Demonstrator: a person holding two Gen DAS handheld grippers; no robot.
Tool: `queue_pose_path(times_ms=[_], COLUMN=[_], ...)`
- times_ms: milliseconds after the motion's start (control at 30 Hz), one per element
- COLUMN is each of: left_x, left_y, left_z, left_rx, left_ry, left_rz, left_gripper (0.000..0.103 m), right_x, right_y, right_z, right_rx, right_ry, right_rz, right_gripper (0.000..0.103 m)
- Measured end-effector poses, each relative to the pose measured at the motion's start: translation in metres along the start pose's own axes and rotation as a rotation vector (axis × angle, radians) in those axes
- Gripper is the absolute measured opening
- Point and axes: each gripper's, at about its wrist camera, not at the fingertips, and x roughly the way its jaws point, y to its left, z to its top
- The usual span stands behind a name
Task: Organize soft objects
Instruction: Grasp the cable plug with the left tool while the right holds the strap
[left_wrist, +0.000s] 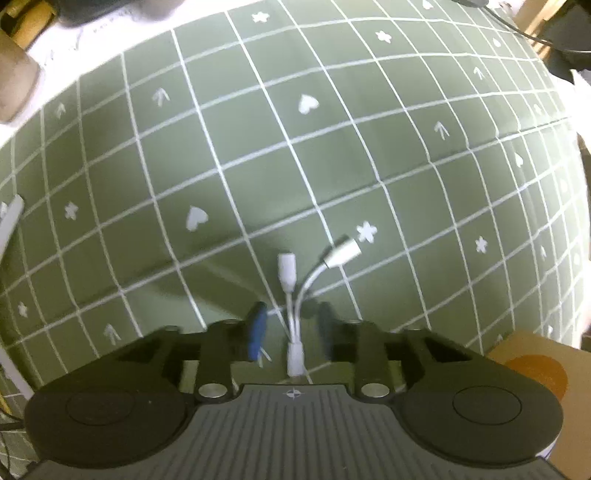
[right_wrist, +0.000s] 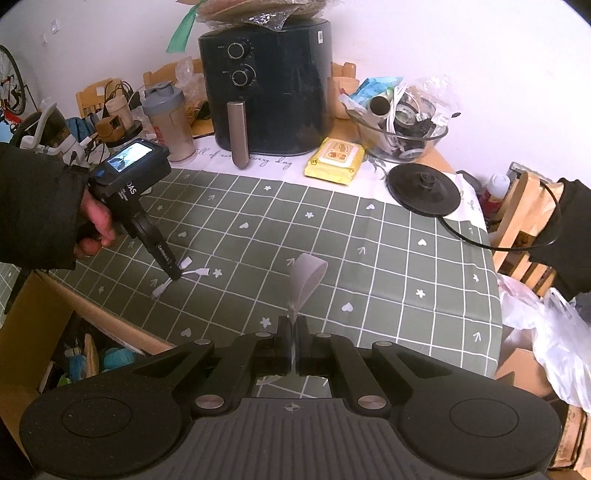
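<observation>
A small white splitter cable (left_wrist: 295, 314) is seen lying on the green checked cloth (left_wrist: 258, 147) that covers the surface, close to its left edge as viewed from the right wrist camera. The left gripper (left_wrist: 291, 326) is pointed straight down over it, with the jaws released; the cable's joint lies between the two blue fingertips (left_wrist: 258, 328) without being pressed by them. Its two short branches are spread out on the cloth beyond the jaws, and a third plug end lies toward the gripper body.

The left gripper is held by a hand (right_wrist: 94, 232) emerging from a dark sleeve (right_wrist: 33, 206).

The right gripper (right_wrist: 293, 332) is held nearer the middle of the surface, with its jaws clenched on the lower end of a grey strap (right_wrist: 304, 277), whose loop stands up above the jaws.

Along the far edge of the surface, a black air fryer (right_wrist: 269, 92), a yellow pack of wipes (right_wrist: 336, 158), a glass bowl (right_wrist: 399, 136) full of odds and ends and a round black kettle base (right_wrist: 424, 188) are set.
</observation>
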Motion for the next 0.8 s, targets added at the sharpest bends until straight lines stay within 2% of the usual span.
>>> queue_pose_path(times_ms=[167, 267, 300, 533, 800], left_x=[0.008, 0.006, 0.005, -0.003, -0.050], left_y=[-0.004, -0.011, -0.011, -0.015, -0.020], left_z=[-0.005, -0.007, -0.004, -0.009, -0.016], left_rx=[0.014, 0.022, 0.024, 0.047, 0.034], left_ry=[0.004, -0.004, -0.006, -0.062, -0.173], left_rz=[0.023, 0.084, 0.097, 0.091, 0.061], left_gripper=[0.033, 0.016, 0.005, 0.005, 0.005], right_x=[-0.002, -0.006, -0.008, -0.014, -0.026], right_y=[-0.001, -0.001, -0.002, 0.001, -0.003], right_z=[-0.004, -0.006, -0.007, -0.011, -0.007], right_rx=[0.006, 0.015, 0.022, 0.023, 0.063], right_ry=[0.007, 0.005, 0.005, 0.008, -0.019], right_rz=[-0.008, -0.021, -0.024, -0.024, 0.008], right_gripper=[0.004, 0.004, 0.004, 0.004, 0.004])
